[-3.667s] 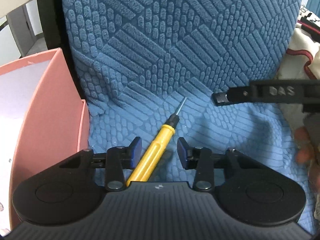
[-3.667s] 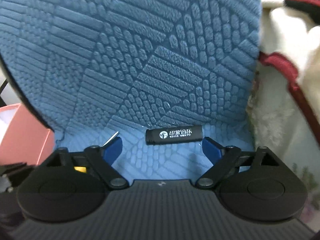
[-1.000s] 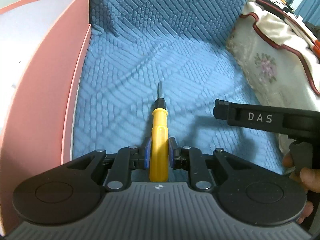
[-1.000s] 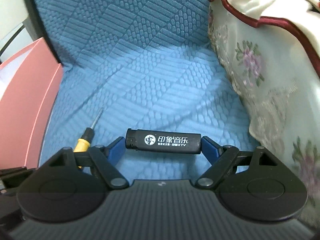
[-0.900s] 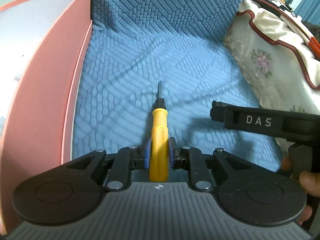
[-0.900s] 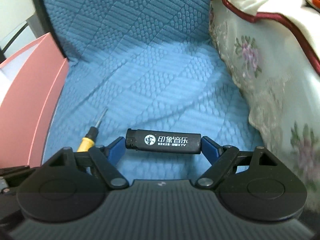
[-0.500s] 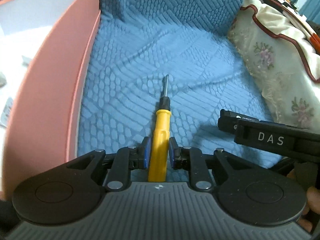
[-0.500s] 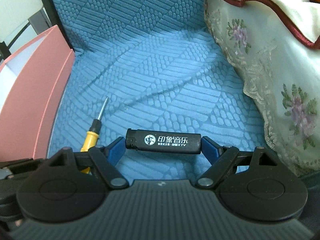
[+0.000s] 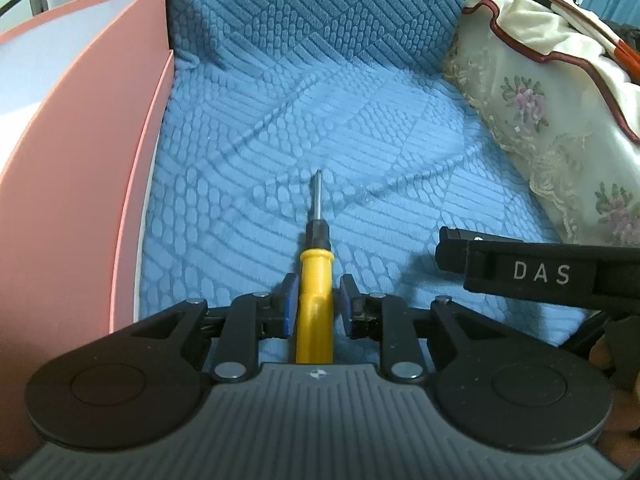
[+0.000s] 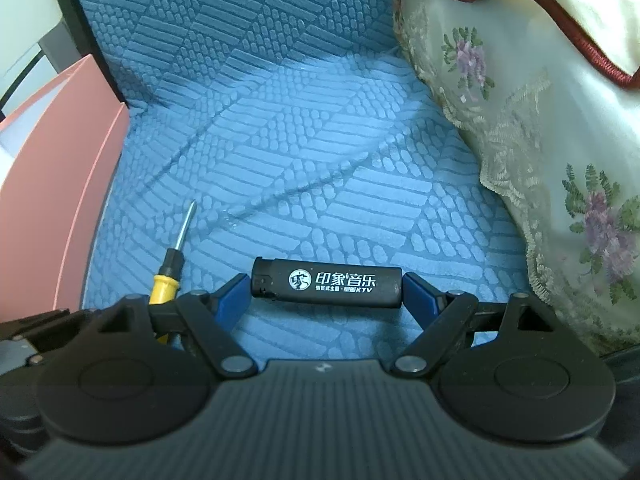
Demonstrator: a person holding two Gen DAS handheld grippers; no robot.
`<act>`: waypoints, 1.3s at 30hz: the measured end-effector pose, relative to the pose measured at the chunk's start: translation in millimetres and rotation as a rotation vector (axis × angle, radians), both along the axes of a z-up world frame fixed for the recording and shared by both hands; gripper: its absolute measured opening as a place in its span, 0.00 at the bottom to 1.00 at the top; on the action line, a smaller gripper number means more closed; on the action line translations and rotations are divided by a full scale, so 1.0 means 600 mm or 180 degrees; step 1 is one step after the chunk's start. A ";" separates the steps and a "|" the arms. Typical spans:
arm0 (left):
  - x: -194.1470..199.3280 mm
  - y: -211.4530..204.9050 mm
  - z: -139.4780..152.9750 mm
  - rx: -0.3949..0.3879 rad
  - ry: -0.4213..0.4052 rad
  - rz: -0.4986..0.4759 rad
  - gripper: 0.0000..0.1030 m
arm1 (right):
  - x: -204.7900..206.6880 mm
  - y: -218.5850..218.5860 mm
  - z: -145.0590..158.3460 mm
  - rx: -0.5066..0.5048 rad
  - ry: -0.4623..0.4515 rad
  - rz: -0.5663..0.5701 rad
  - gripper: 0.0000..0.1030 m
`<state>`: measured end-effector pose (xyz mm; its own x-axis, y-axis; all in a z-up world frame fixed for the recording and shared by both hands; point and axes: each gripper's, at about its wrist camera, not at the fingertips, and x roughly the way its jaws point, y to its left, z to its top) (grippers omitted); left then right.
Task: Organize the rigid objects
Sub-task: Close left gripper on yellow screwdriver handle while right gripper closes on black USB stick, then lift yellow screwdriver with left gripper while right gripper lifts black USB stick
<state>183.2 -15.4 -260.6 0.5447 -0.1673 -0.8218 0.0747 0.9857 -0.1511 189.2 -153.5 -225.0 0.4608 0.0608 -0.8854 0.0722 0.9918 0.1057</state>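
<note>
Blue cushion (image 9: 400, 128) below; my left gripper (image 9: 316, 304) clamps the screwdriver (image 9: 315, 280), right gripper (image 10: 325, 292) pinches the lighter (image 10: 326, 283) endwise. Next, carry both left to the pink box (image 9: 80, 184).

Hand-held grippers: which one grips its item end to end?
The right hand-held gripper: black lighter spans its fingers lengthwise. The left hand-held gripper pinches the yellow screwdriver across its handle.

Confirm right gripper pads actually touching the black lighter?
Touching. Right wrist view: right gripper blue pads press both ends of the black lighter, no gap visible.

Screwdriver (image 9: 315, 300) butt behind gripper housing
</note>
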 end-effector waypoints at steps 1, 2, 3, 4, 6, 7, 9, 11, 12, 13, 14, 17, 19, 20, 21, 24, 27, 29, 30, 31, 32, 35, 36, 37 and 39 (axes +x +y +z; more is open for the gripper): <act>0.001 0.000 0.000 0.0007 -0.0014 -0.0003 0.25 | 0.001 0.000 -0.001 -0.0002 0.0005 -0.0009 0.82; 0.003 0.000 -0.001 0.0014 -0.0022 0.0002 0.25 | 0.002 0.000 -0.002 -0.0003 0.0011 -0.0018 0.82; 0.004 -0.001 -0.001 0.0018 -0.0020 0.0005 0.25 | 0.002 -0.001 -0.003 0.0008 0.0019 -0.0025 0.82; 0.006 -0.001 -0.001 0.0021 -0.0009 0.0002 0.24 | 0.002 -0.003 -0.002 0.0030 0.0021 -0.0029 0.82; 0.008 -0.003 -0.001 0.0053 0.0008 -0.0008 0.21 | 0.002 -0.005 -0.001 0.0058 0.0028 -0.0026 0.82; 0.008 -0.003 -0.002 0.0057 0.0008 -0.0010 0.20 | 0.002 -0.005 -0.001 0.0056 0.0034 -0.0027 0.82; 0.010 -0.002 -0.001 0.0038 0.0027 -0.0008 0.20 | 0.001 -0.002 -0.001 0.0034 0.0029 -0.0006 0.82; 0.011 0.001 0.000 0.0001 0.0033 -0.0016 0.20 | 0.001 0.000 0.000 0.0008 0.0024 0.0009 0.82; 0.010 0.002 0.002 -0.0016 0.0028 -0.0013 0.19 | 0.001 -0.001 0.000 0.0002 0.0027 0.0012 0.82; 0.010 0.004 0.004 -0.0042 0.0026 -0.0007 0.19 | 0.001 -0.001 0.001 -0.0001 0.0027 0.0012 0.82; 0.009 0.006 0.007 -0.0072 0.0022 -0.0002 0.19 | 0.001 -0.001 0.002 -0.0005 0.0019 0.0011 0.82; 0.005 0.010 0.015 -0.0137 0.0009 0.0009 0.19 | -0.001 -0.001 0.011 -0.0021 -0.0029 -0.0009 0.82; 0.002 0.014 0.023 -0.0200 -0.0012 -0.0001 0.19 | -0.005 0.000 0.022 -0.0022 -0.0073 -0.0012 0.82; 0.000 0.015 0.026 -0.0221 -0.0023 -0.0004 0.19 | -0.006 0.001 0.027 -0.0024 -0.0092 0.0006 0.82; -0.002 0.016 0.029 -0.0242 -0.0033 -0.0002 0.19 | -0.008 0.005 0.032 -0.0031 -0.0112 0.0034 0.82; -0.008 0.023 0.038 -0.0331 -0.0063 0.0039 0.19 | -0.017 0.012 0.040 -0.0039 -0.0135 0.0076 0.82; -0.014 0.029 0.046 -0.0361 -0.0101 0.0070 0.19 | -0.025 0.015 0.040 0.0003 -0.0133 0.0095 0.82; -0.016 0.033 0.050 -0.0398 -0.0114 0.0099 0.18 | -0.029 0.019 0.039 0.0022 -0.0132 0.0118 0.82; -0.017 0.034 0.052 -0.0402 -0.0121 0.0107 0.18 | -0.030 0.022 0.039 0.0025 -0.0133 0.0124 0.82; -0.019 0.034 0.054 -0.0394 -0.0131 0.0121 0.18 | -0.031 0.024 0.039 0.0025 -0.0135 0.0132 0.82; -0.020 0.036 0.056 -0.0403 -0.0135 0.0134 0.18 | -0.031 0.024 0.040 0.0031 -0.0140 0.0143 0.82; -0.024 0.039 0.067 -0.0412 -0.0178 0.0194 0.16 | -0.034 0.021 0.046 0.0048 -0.0172 0.0143 0.82; -0.025 0.038 0.071 -0.0379 -0.0201 0.0212 0.11 | -0.034 0.020 0.048 0.0046 -0.0186 0.0142 0.82; -0.026 0.039 0.075 -0.0365 -0.0224 0.0223 0.00 | -0.035 0.019 0.050 0.0043 -0.0196 0.0145 0.82; -0.025 0.042 0.086 -0.0363 -0.0265 0.0223 0.00 | -0.035 0.017 0.052 0.0039 -0.0214 0.0159 0.82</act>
<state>168.0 9.6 -209.3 0.6238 -0.2162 -0.7511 0.0234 0.9657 -0.2585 168.0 -143.5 -193.5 0.5153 0.0960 -0.8516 0.0150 0.9925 0.1209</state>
